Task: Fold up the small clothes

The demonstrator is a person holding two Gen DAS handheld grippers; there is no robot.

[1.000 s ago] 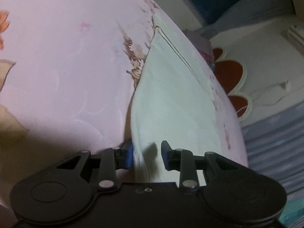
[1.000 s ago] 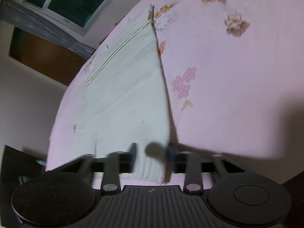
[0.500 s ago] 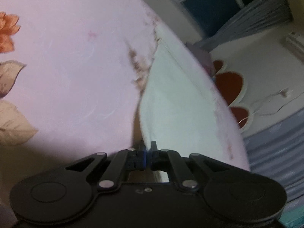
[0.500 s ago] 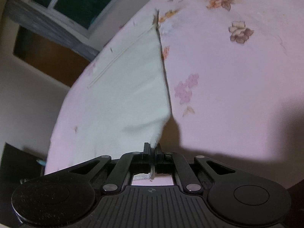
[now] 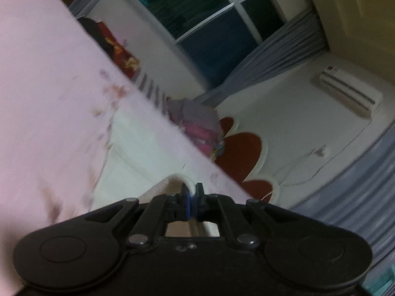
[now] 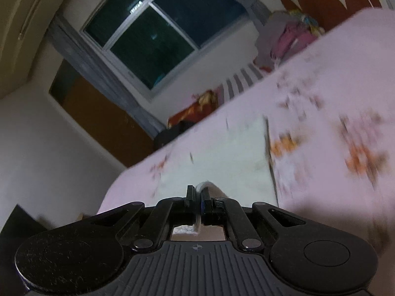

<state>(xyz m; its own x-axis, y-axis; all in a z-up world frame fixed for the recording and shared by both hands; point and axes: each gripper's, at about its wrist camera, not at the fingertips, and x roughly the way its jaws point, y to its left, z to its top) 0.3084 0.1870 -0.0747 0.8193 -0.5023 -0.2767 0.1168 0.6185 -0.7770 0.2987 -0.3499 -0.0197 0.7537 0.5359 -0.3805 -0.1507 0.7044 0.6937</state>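
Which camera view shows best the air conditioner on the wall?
The left wrist view shows it best: the air conditioner sits whole on the pale wall at upper right. The right wrist view does not show it at all.

A home bedroom at night. Ahead of the left claw (image 5: 192, 194) lies a bed (image 5: 44, 93) under a pink flowered sheet, with a dark window (image 5: 212, 17) and grey curtains (image 5: 279, 51) beyond it. To the claw's right a wall air conditioner (image 5: 350, 93) hangs, and a heap of clothes (image 5: 197, 120) sits past the bed's far edge.
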